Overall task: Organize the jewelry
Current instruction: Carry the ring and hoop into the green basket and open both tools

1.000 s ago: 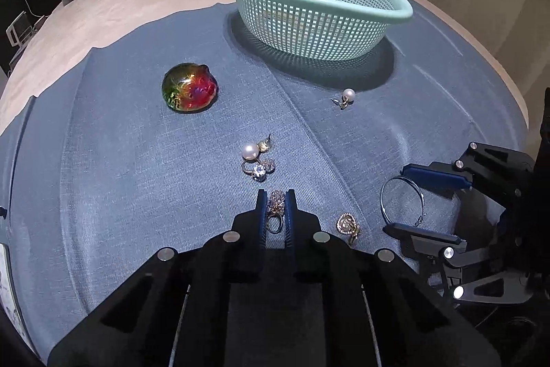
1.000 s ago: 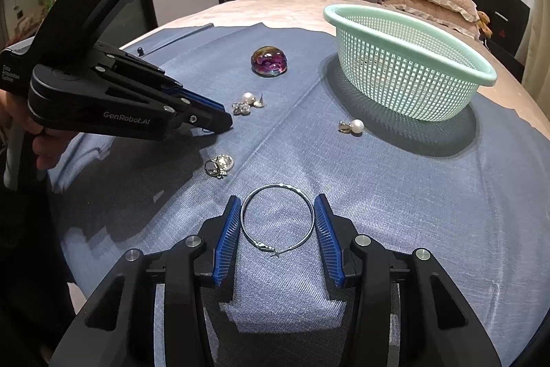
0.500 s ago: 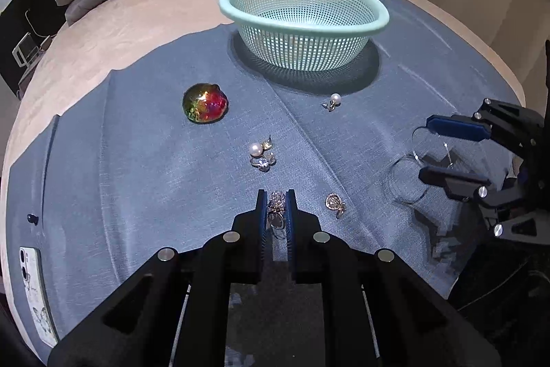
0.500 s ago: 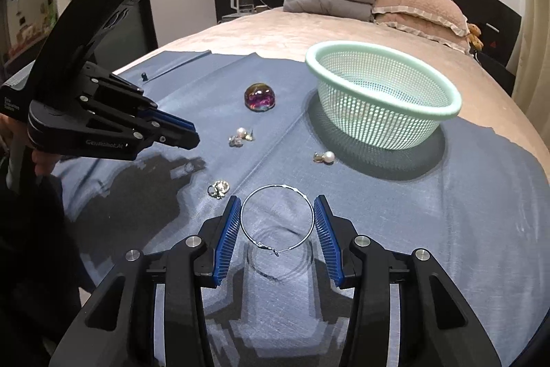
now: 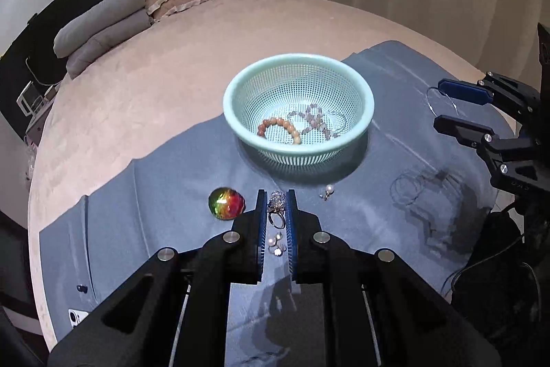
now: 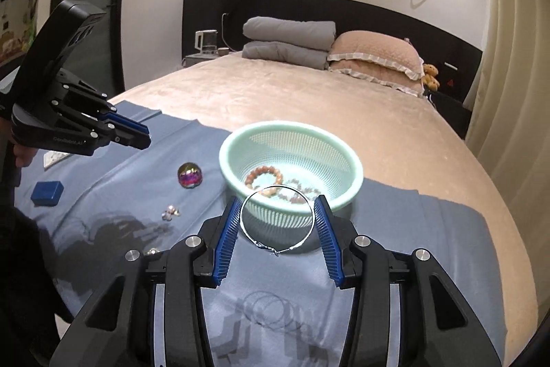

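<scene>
Left wrist view, left tool [image 5: 276, 212] clamping one ring [image 5: 276, 208], right tool [image 6: 277, 219] pinching one hoop [image 6: 277, 218], two bracelets in one basket [image 5: 298, 64].

So the bed [image 6: 309, 105] has a blue cloth [image 6: 429, 229] spread over it, with a mint basket [image 6: 347, 195] on that, and left of the basket a rainbow dome [image 6: 189, 174], earrings [image 6: 170, 212] and a blue box [image 6: 47, 192].

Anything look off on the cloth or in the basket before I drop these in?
Nothing stands out. The basket sits upright with bracelets inside. The left tool grips a ring, the right tool a hoop earring. Loose earrings still lie on the blue cloth, unspilled.
</scene>
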Demonstrator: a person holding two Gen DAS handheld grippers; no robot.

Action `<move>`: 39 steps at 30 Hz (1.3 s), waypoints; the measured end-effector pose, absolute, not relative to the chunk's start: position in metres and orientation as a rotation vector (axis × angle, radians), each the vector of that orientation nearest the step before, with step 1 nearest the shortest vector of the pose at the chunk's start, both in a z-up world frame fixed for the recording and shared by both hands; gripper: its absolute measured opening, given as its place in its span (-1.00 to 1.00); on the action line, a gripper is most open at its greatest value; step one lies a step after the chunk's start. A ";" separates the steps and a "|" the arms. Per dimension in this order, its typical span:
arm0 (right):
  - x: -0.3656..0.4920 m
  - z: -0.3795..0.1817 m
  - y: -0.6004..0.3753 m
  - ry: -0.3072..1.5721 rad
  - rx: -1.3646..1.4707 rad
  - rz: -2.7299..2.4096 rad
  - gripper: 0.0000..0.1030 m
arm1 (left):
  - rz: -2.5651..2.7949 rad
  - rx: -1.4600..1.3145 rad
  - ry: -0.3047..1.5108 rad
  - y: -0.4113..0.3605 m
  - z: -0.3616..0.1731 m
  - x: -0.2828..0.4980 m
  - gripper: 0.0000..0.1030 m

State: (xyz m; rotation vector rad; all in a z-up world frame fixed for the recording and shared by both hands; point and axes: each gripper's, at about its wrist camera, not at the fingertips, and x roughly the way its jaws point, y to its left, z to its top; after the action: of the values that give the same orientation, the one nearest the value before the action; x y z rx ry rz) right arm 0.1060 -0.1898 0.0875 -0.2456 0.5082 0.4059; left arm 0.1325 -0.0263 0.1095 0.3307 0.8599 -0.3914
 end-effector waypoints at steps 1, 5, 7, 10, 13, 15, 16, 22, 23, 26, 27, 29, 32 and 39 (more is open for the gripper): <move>0.111 0.092 -0.192 0.496 -0.250 0.398 -0.19 | -0.401 0.343 0.853 -0.030 0.113 0.136 -0.79; 0.134 0.101 -0.197 0.483 -0.252 0.390 -0.20 | -0.433 0.385 0.837 -0.046 0.120 0.155 -0.79; 0.148 0.101 -0.196 0.482 -0.259 0.390 -0.19 | -0.441 0.393 0.836 -0.052 0.121 0.169 -0.79; 0.167 0.096 -0.193 0.497 -0.271 0.409 -0.19 | -0.451 0.395 0.838 -0.058 0.117 0.191 -0.79; 0.185 0.086 -0.188 0.519 -0.285 0.430 -0.19 | -0.465 0.388 0.847 -0.064 0.109 0.212 -0.79; 0.197 0.077 -0.185 0.534 -0.286 0.434 -0.19 | -0.476 0.381 0.860 -0.068 0.100 0.226 -0.79; 0.205 0.073 -0.185 0.543 -0.282 0.438 -0.19 | -0.480 0.387 0.866 -0.071 0.096 0.233 -0.79; 0.230 0.052 -0.181 0.578 -0.263 0.456 -0.19 | -0.500 0.396 0.915 -0.086 0.063 0.262 -0.79; 0.233 0.049 -0.180 0.582 -0.261 0.456 -0.19 | -0.504 0.397 0.922 -0.087 0.058 0.265 -0.79; 0.239 0.039 -0.179 0.600 -0.256 0.463 -0.19 | -0.504 0.423 0.944 -0.092 0.046 0.270 -0.79; 0.241 0.036 -0.178 0.607 -0.257 0.464 -0.19 | -0.504 0.427 0.951 -0.093 0.043 0.271 -0.79; 0.245 0.031 -0.176 0.622 -0.259 0.462 -0.19 | -0.505 0.427 0.960 -0.093 0.038 0.274 -0.79; 0.249 0.024 -0.176 0.643 -0.250 0.459 -0.18 | -0.501 0.400 0.972 -0.089 0.036 0.280 -0.77; 0.237 0.030 -0.184 0.595 -0.257 0.422 0.35 | -0.486 0.324 0.953 -0.074 0.049 0.277 0.16</move>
State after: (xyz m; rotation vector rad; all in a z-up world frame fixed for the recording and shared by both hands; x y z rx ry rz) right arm 0.2367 -0.1839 0.0297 -0.2571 0.5951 0.4224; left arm 0.2765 -0.0735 0.0490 0.3242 0.9535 -0.4861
